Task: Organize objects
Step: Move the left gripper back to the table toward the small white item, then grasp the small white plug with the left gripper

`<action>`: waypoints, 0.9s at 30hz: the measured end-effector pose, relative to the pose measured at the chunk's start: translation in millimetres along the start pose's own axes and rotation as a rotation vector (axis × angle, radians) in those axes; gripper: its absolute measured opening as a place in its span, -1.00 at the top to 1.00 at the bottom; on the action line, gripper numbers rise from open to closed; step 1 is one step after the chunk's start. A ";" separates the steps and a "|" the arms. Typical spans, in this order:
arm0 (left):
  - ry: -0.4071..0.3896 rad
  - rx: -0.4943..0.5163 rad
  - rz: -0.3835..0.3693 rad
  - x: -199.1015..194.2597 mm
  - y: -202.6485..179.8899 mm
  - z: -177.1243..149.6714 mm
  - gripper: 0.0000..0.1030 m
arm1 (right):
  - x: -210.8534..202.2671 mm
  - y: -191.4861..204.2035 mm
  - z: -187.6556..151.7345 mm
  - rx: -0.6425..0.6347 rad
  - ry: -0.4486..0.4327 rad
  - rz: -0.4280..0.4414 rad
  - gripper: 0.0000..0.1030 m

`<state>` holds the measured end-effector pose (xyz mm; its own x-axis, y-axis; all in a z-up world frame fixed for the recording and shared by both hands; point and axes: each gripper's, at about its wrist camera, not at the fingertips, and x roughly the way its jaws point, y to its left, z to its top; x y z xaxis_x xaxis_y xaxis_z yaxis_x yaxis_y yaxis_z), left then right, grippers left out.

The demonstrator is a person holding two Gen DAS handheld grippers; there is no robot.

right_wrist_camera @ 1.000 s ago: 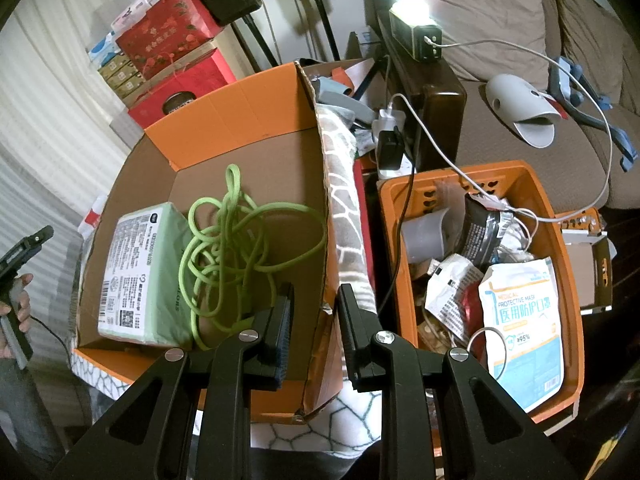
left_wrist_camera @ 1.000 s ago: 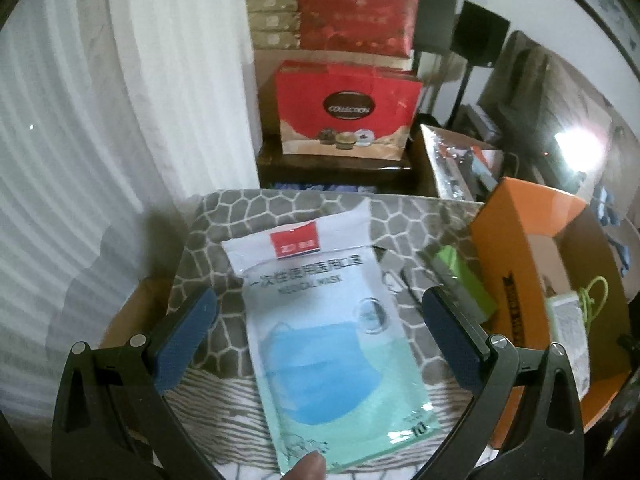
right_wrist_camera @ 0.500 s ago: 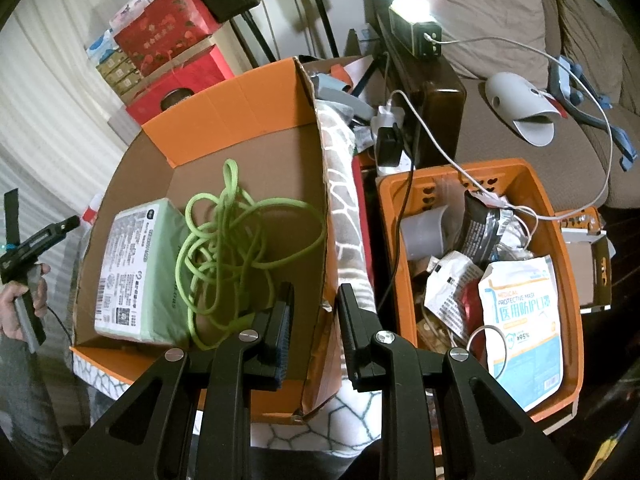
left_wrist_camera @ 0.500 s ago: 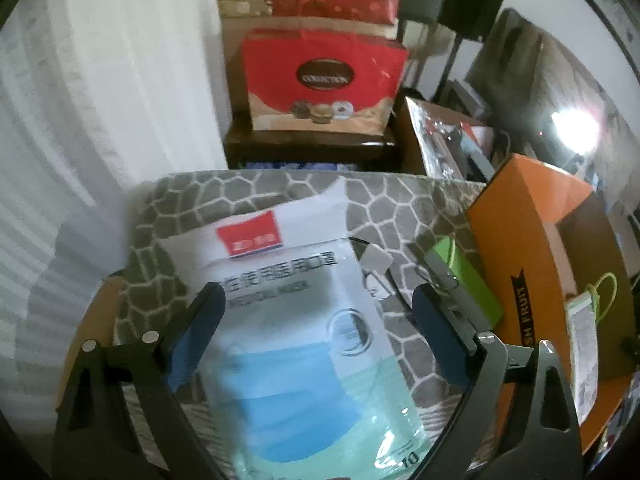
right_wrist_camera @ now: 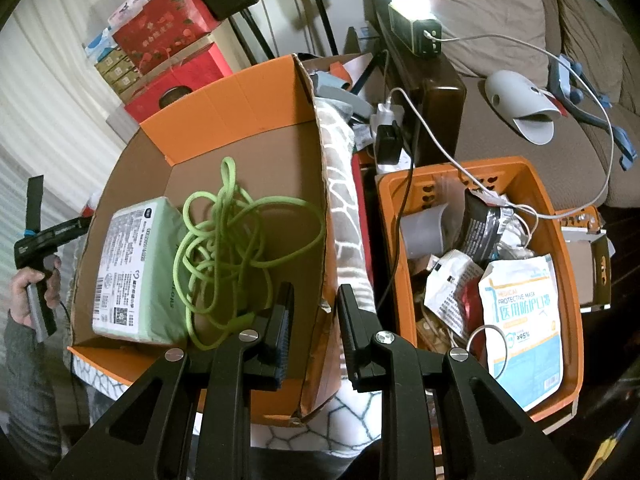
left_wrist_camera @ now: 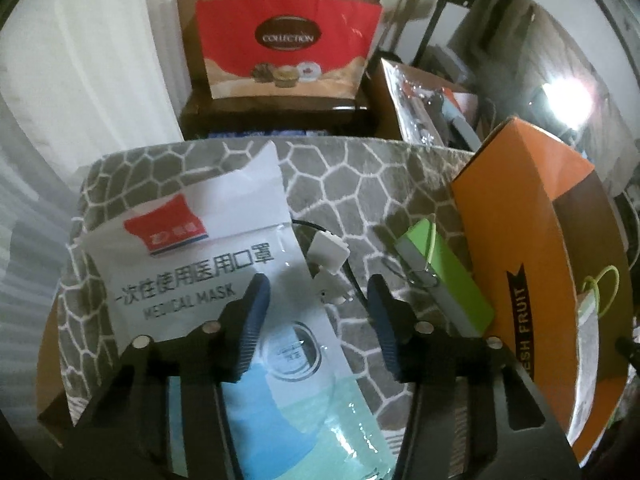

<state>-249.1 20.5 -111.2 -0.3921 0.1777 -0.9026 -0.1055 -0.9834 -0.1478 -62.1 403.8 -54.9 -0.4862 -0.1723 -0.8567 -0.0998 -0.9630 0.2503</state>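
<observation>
Left gripper (left_wrist_camera: 316,300), jaws parted, straddling the right edge of one medical mask packet (left_wrist_camera: 208,280) lying flat on the patterned worktop (left_wrist_camera: 360,184): light, limp, slippery film, probably best pinched at an edge; right gripper (right_wrist_camera: 314,312), jaws narrowly apart and empty, hovering over one cardboard box (right_wrist_camera: 248,96)

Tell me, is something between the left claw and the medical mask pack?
Nothing visible. The left claw is open directly over the medical mask pack, its fingers astride the pack's right edge. A small white plug lies just beyond, beside that edge, not blocking.
</observation>
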 end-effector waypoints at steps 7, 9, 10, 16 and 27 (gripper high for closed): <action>0.031 0.005 -0.018 12.3 -8.0 1.5 0.28 | 0.0 -0.2 0.0 0.000 0.000 0.000 0.56; 0.039 0.005 -0.014 16.0 -9.3 1.5 0.36 | -0.2 0.5 -0.1 0.001 0.000 0.000 0.56; 0.036 0.007 -0.008 16.8 -10.0 1.8 0.42 | -0.2 0.6 0.0 0.001 0.000 0.000 0.56; 0.041 -0.010 -0.013 16.3 -6.4 2.8 0.76 | -0.2 0.2 0.2 0.004 -0.001 0.002 0.56; -0.022 -0.013 -0.048 -16.2 -8.4 0.3 0.76 | 0.6 -2.8 -1.4 0.007 -0.002 0.006 0.62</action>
<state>-242.2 26.0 -95.2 -0.4071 0.2257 -0.8850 -0.1127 -0.9740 -0.1966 -60.9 406.1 -56.8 -0.4887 -0.1773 -0.8542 -0.1034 -0.9605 0.2585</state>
